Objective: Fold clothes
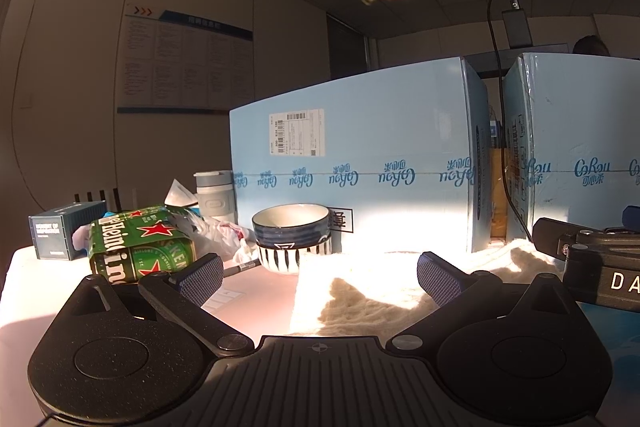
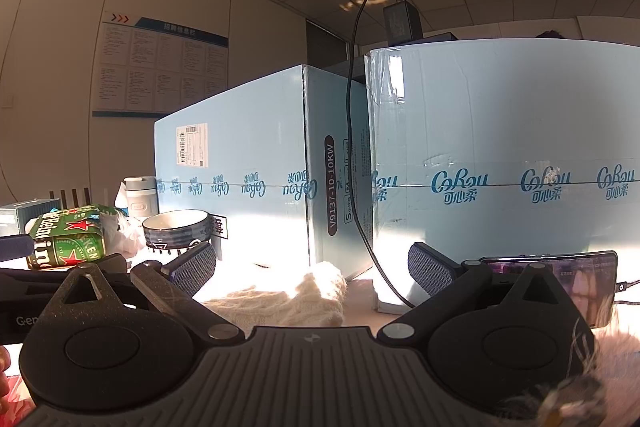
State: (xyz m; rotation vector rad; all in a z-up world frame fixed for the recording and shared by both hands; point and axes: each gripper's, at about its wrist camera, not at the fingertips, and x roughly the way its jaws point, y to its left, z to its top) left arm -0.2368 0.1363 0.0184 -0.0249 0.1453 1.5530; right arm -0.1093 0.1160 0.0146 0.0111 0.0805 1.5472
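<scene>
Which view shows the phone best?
The right wrist view: the phone lies on its side against the right box, screen lit, partly hidden behind the right gripper. The left wrist view does not show it.

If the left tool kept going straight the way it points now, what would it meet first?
Most likely the cream knit garment lying between its open fingers, with the big blue box behind. The left tool is empty; depth is unclear.

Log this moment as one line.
left gripper: open, empty | right gripper: open, empty | cream knit garment: on table, ungrasped | stage: before first grasp
</scene>
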